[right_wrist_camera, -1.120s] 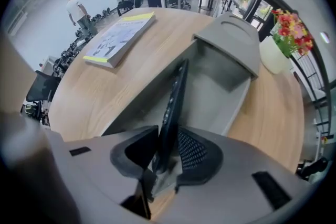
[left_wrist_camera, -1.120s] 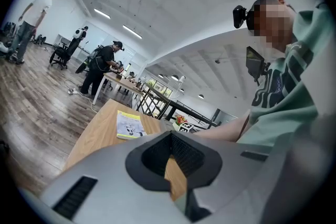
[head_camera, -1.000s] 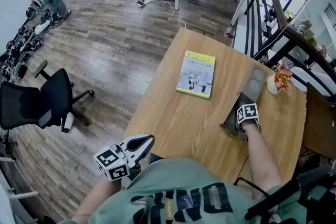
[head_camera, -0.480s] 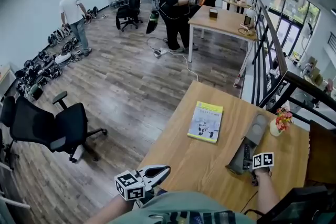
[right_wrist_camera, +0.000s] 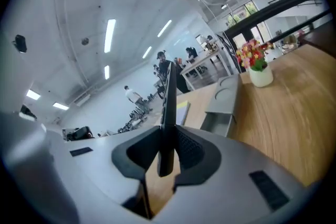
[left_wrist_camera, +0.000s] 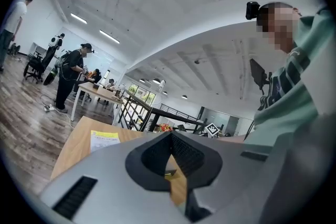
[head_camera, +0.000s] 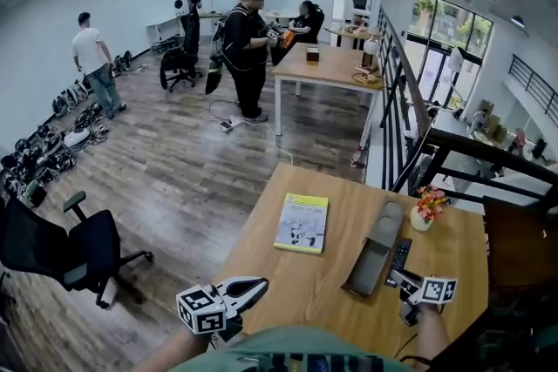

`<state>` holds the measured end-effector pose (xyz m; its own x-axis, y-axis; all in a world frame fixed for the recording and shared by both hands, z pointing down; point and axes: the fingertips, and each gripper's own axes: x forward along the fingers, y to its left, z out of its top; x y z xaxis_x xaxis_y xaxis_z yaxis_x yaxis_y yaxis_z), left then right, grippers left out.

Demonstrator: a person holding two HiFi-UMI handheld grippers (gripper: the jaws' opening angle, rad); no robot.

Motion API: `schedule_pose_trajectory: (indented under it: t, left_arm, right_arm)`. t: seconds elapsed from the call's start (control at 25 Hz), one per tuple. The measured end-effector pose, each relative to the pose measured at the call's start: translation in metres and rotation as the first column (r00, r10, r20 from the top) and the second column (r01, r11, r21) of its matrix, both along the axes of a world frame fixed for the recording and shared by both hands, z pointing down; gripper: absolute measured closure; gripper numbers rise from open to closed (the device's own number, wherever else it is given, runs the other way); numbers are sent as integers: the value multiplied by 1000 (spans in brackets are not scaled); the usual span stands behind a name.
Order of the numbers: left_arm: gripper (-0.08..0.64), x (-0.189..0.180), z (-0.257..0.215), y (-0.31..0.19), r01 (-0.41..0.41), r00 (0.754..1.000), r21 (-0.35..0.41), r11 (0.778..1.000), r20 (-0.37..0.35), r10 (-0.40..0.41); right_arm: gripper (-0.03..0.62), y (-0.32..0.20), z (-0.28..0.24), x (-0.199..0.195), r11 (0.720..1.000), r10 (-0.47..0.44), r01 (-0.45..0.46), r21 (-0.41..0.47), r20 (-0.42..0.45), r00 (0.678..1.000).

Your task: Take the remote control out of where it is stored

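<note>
The black remote control (head_camera: 398, 257) is out of the long grey storage box (head_camera: 375, 250) and hangs just to the box's right, over the wooden table (head_camera: 331, 296). My right gripper (head_camera: 403, 280) is shut on the remote's near end. In the right gripper view the remote (right_wrist_camera: 168, 94) stands edge-on between the pads, with the grey box (right_wrist_camera: 223, 102) beyond it. My left gripper (head_camera: 258, 283) hovers at the table's near left edge, shut, with nothing between its jaws (left_wrist_camera: 170, 136).
A yellow-edged book (head_camera: 302, 222) lies left of the box. A white vase of flowers (head_camera: 427, 209) stands behind it, by the black railing (head_camera: 410, 144). An office chair (head_camera: 61, 248) is on the floor to the left. Several people (head_camera: 248, 48) stand far back.
My right gripper has risen and tipped up, drawing the remote out of the grey box. The left gripper has lifted a little. The head view has swung upward, showing more of the room.
</note>
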<state>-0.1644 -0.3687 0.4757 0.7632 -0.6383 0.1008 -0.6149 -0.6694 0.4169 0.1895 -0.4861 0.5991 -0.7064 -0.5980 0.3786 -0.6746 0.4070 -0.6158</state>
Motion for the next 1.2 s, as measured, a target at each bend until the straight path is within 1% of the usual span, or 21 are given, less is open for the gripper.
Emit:
schedule_pose_trajectory:
  t: [0.08,0.16,0.24,0.32,0.4,0.48,0.6,0.68,0.76,0.84,1.04,1.2]
  left_arm:
    - [566,12,-9,-9,-15,1000,20,1000,6,15]
    - [566,25,-20,-18,-41,999,43,998,6,41]
    - [566,38,-33,-27,-63,998,66,996,-7,64]
    - [566,50,-50,-34,-82,996,97,992,-37,86]
    - [566,62,-74,-39,-97,992,138,986,-68,107]
    - [566,73,-98,-44,-102,990,184,978,-81,119]
    - [566,81,-127,-49,-105,988,244,964,-86,130]
    - [566,83,-137,-49,-113,987,271,956,-80,139]
    - [566,84,-140,-47,-121,987,280,952,-73,146]
    - [566,83,-138,-44,-123,986,277,953,-78,150]
    - [566,61,-128,-42,-102,987,269,958,-94,132]
    - [566,36,-128,-40,-70,989,276,959,-107,104]
  right_arm:
    - [500,1,-29,7,997,3,-7,82,49,999]
    - [500,8,-60,17,987,15,-29,156,90,996]
    - [500,20,-95,25,973,21,-49,227,126,992]
    - [500,33,-132,31,954,17,-59,293,145,989]
    - [500,46,-169,37,933,7,-59,355,146,989]
    - [500,59,-204,42,907,-4,-53,417,133,991]
    - [500,76,-249,39,861,-26,-31,508,104,994]
    - [500,86,-273,32,832,-41,-13,555,86,995]
    - [500,95,-292,25,810,-54,1,587,73,996]
    - [500,101,-304,18,797,-64,13,604,64,996]
    - [500,108,-311,-2,783,-77,32,621,45,996]
    - [500,109,-314,-21,782,-90,51,621,31,995]
